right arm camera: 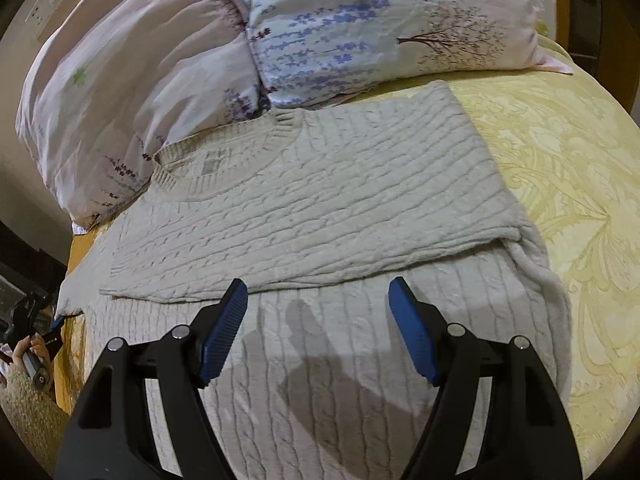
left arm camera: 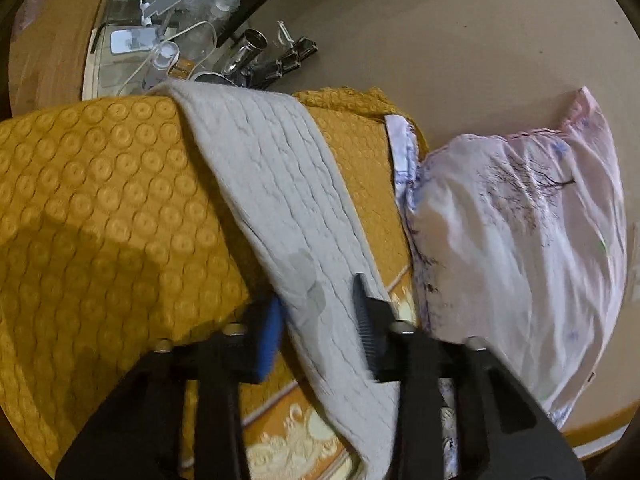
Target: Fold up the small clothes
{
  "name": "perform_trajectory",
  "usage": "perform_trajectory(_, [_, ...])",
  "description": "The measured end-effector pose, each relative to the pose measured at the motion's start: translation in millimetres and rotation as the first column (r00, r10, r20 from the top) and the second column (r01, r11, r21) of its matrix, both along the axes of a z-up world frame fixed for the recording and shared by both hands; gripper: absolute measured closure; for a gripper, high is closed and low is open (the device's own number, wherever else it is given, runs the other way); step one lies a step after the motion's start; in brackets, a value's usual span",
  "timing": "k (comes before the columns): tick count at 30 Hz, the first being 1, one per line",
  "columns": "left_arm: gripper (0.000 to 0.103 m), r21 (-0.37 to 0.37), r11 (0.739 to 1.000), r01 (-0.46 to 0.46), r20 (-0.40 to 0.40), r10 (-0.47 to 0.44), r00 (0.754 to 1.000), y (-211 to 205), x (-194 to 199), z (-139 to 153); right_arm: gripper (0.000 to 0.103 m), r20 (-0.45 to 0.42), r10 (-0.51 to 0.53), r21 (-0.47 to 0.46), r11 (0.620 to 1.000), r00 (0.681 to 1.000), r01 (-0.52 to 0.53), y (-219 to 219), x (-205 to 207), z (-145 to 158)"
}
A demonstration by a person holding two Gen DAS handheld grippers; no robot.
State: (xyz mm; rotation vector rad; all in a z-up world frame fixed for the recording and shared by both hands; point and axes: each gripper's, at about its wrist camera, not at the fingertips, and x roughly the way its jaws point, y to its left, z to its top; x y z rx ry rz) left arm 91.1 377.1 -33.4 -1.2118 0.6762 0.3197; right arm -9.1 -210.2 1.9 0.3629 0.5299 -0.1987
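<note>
The sweater (right arm camera: 304,200) lies flat on the bed (right arm camera: 560,168), its collar (right arm camera: 188,168) at 10 o'clock against the pillows (right arm camera: 280,32), one side folded across the body. Its long axis runs from 10 toward 5 o'clock.

The right gripper (right arm camera: 318,300) hovers over the body, jaws wide, holding nothing. The left gripper (left arm camera: 318,296) straddles the sleeve (left arm camera: 280,200), jaws apart, not clamped.

Risk: the sleeve overhangs the mattress edge; a shallow pinch lets the knit slip and drags the fold askew.
</note>
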Motion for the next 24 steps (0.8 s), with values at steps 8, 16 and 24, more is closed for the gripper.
perform_trajectory(8, [0.098,0.159,0.983,0.087,0.098,-0.104,0.990,-29,17,46,0.030,0.003,-0.010,-0.001,1.000,1.000,0.010,-4,-3,0])
perform_trajectory(16, [0.098,0.346,0.886,0.309,0.215,-0.395,0.893,-125,40,111,0.030,0.003,-0.001,0.003,1.000,1.000,0.001,-4,-2,0])
perform_trajectory(24, [0.098,0.556,0.540,0.632,0.027,-0.772,0.635,-297,39,105,0.030,-0.010,-0.009,0.014,1.000,1.000,0.009,-12,-2,-1])
